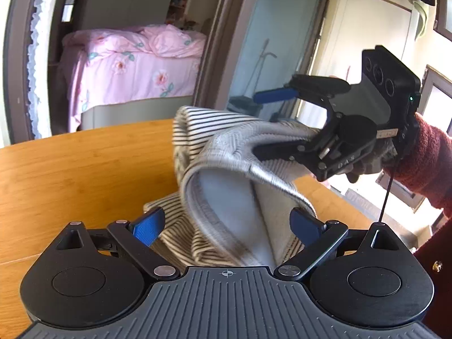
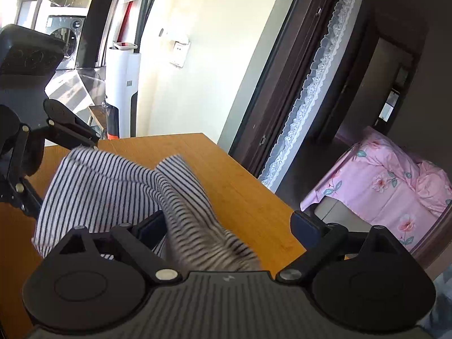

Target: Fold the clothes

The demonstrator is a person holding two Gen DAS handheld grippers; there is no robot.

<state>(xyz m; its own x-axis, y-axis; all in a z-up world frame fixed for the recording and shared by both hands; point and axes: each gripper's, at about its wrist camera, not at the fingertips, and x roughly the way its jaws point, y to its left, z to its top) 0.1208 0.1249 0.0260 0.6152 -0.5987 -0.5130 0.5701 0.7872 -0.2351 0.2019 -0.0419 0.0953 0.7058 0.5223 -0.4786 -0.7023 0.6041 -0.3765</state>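
A black-and-white striped garment [image 1: 197,130] with a grey lining lies bunched on the wooden table [image 1: 84,163]. My left gripper [image 1: 227,224] is open, its blue pads on either side of the cloth. The right gripper [image 1: 271,118] shows in the left wrist view at upper right; its fingers stand apart with cloth draped between them. In the right wrist view the striped garment [image 2: 113,186] runs between the wide-open fingers of my right gripper [image 2: 228,226]. The left gripper's body [image 2: 25,113] shows at far left, by the cloth's far edge.
The table [image 2: 240,192] ends at a corner on the right, near a dark doorframe with a lace curtain [image 2: 308,99]. A bed with a pink floral quilt [image 1: 132,62] stands beyond. A white appliance [image 2: 121,79] stands by the wall behind the table.
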